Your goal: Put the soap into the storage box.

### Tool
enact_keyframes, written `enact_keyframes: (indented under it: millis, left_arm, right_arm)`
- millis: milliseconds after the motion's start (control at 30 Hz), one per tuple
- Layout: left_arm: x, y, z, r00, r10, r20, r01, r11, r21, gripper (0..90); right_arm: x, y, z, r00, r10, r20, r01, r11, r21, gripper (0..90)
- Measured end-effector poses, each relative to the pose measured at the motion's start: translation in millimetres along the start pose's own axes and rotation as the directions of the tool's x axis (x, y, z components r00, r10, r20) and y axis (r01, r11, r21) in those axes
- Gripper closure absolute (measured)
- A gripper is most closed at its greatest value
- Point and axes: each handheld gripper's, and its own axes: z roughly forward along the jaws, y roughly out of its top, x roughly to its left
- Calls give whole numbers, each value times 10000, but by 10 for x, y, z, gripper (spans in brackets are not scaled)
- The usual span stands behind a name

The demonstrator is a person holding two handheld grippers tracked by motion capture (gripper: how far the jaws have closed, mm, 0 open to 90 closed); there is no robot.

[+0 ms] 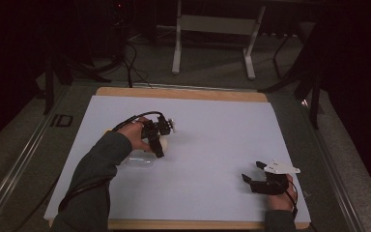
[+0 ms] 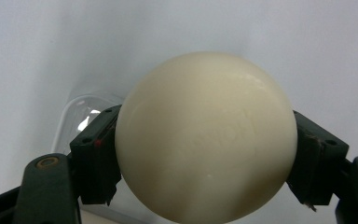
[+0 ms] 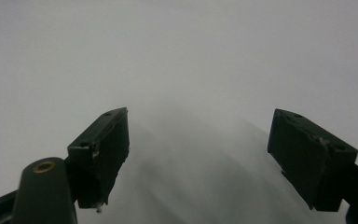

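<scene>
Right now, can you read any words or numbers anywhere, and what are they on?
"ID": pale letters on the dark floor strip left of the table, in the high view.
Faint raised marks on the cream ball held by the left gripper: too faint to read.
No writing appears on the clear plastic container or the right gripper.
</scene>
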Motion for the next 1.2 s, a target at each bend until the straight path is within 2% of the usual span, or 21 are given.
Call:
enact_keyframes:
  millis: [633,1200]
  left_arm:
    - [58,-140,-79,9992,-339,-190,339,9994,35,241]
    - [95,-253,-103,9985,-464,-300,470,9987,172,241]
  right_arm:
    - [1,-1,0,10000,-46,9,46,10000,-10,205]
    - [1,-2,-3,10000,-59,25,59,10000,-34,205]
